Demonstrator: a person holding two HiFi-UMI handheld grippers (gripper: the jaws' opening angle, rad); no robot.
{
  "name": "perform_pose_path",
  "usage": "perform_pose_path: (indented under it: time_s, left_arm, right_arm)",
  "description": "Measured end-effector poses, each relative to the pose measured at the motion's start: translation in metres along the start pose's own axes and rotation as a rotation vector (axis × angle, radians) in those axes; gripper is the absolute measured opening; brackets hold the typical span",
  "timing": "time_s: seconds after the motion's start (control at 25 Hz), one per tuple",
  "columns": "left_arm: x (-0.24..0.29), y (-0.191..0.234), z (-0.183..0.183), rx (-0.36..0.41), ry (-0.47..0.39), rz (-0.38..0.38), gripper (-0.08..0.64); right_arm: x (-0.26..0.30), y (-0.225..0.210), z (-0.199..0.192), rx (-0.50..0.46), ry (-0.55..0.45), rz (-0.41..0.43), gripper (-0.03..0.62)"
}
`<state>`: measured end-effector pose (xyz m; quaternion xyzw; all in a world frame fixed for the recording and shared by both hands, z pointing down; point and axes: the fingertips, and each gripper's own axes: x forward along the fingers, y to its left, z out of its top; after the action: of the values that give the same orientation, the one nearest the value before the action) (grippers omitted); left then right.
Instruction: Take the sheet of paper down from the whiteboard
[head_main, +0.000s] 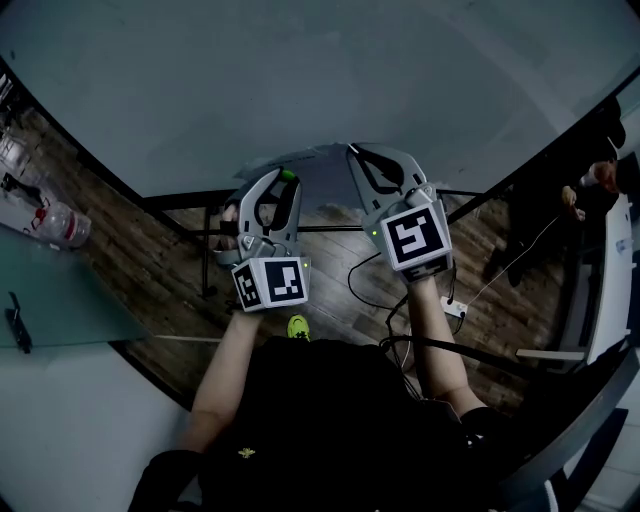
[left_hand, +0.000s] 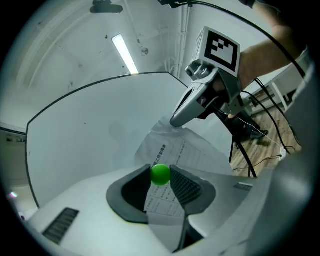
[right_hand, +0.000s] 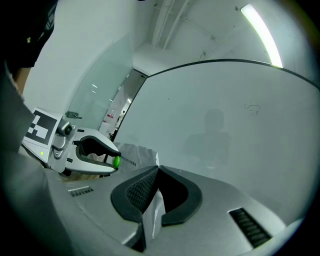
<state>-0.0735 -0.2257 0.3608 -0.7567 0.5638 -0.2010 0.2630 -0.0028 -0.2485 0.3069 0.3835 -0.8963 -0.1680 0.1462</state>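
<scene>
Green ball, paper sheet, small print unreadable

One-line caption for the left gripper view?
Left gripper pinches a green ball at the printed sheet; right gripper clamps the sheet's top edge, whiteboard behind.

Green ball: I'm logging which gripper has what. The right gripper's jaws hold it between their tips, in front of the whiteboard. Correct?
No: it is the jaws of the left gripper that hold the green ball between their tips, in front of the whiteboard. The left gripper view shows it.
</scene>
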Motion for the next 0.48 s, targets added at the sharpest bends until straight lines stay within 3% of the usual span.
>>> perform_pose_path:
  time_s: [0.48]
  left_arm:
    - [-0.027,-0.041,0.036,0.013,0.028,0.024,0.144]
  right_arm:
    - [-0.061,0.005,-0.009,0.017,-0.024,0.063,0.009]
